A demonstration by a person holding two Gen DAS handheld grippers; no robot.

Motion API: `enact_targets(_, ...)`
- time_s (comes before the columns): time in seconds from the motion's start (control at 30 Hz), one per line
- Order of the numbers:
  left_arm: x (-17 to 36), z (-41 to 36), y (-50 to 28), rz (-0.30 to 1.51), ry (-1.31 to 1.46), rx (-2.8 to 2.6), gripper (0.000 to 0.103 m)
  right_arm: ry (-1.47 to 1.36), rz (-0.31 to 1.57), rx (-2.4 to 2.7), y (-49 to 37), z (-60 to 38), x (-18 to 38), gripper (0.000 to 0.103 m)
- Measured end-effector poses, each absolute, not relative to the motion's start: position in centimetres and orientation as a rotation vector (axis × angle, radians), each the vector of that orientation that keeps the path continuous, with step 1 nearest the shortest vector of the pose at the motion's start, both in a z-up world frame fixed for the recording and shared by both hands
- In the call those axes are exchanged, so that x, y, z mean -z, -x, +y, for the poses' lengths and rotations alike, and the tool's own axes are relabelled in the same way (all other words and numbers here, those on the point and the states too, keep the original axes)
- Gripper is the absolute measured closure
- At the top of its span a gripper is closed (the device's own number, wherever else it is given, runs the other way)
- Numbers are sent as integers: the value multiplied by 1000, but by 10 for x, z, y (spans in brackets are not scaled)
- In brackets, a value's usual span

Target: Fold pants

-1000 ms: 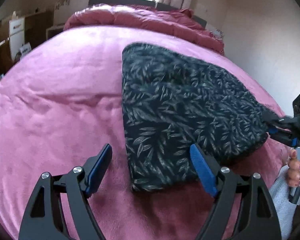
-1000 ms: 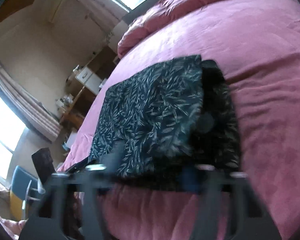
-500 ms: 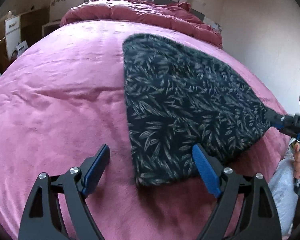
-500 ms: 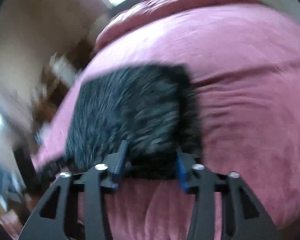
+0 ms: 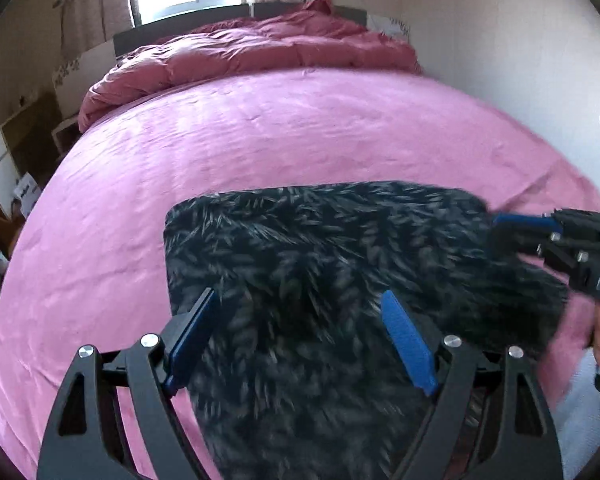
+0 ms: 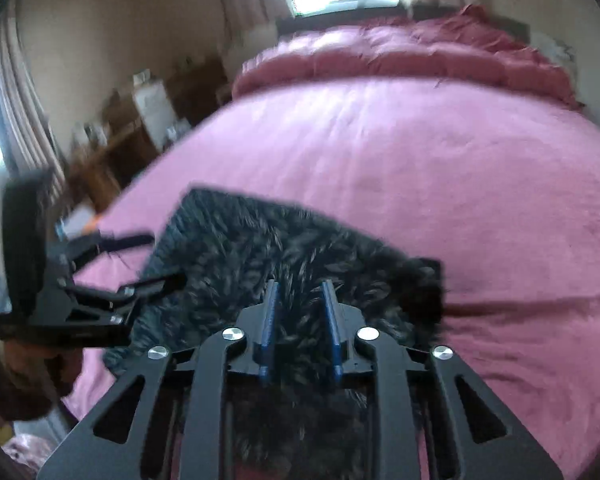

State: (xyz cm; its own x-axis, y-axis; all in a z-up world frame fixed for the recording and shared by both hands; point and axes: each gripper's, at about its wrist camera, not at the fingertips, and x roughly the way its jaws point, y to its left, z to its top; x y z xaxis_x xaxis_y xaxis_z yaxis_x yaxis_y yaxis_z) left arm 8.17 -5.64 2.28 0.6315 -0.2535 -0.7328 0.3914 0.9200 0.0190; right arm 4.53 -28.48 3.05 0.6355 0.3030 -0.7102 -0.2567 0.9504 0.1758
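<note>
One pair of dark leaf-print pants (image 5: 324, 264) lies folded on the pink bed (image 5: 260, 136), directly below both claws. Fabric looks soft, light and limp; best taken at a folded edge or corner. Left claw (image 5: 300, 336) is spread wide over it, pinching nothing. Right claw (image 6: 300, 312) has just been closing, a narrow gap remaining, nothing between. Rumpled duvet (image 5: 240, 56) lies well beyond, no obstruction.

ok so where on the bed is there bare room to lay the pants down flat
Bare pink sheet runs wide from the pants up to the bunched duvet at the head, and along the sheet's left side. It is crowded near the foot: the pants, the left gripper and the right gripper all sit there.
</note>
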Motion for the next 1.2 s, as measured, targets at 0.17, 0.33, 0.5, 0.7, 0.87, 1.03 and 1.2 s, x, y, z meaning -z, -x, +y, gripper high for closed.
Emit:
enact_targets(0.17,9,-46,-109,873,-134,290,13,-102,873,-163,-85,-311,13,103)
enact_targets(0.33,16,-46,-114,835,-102,272,6,-91,830,-139,-102,-306,20,103)
enact_targets(0.5,17,-43,-101,833,-104,265,6,-173,799,-182,-82,-317,15,103)
enact_targets(0.7,18,-39,-91,823,-70,238,6,-221,769,-161,-54,-319,-1,66)
enact_targets(0.87,18,-32,-82,831,-36,229,6,-281,765,-144,-23,-321,0,65)
enact_targets(1.03,20,-26,-69,845,-3,226,6,-361,784,-158,9,-323,10,65)
enact_targets(1.2,23,-18,-60,868,51,230,6,-456,825,-162,14,-334,22,65)
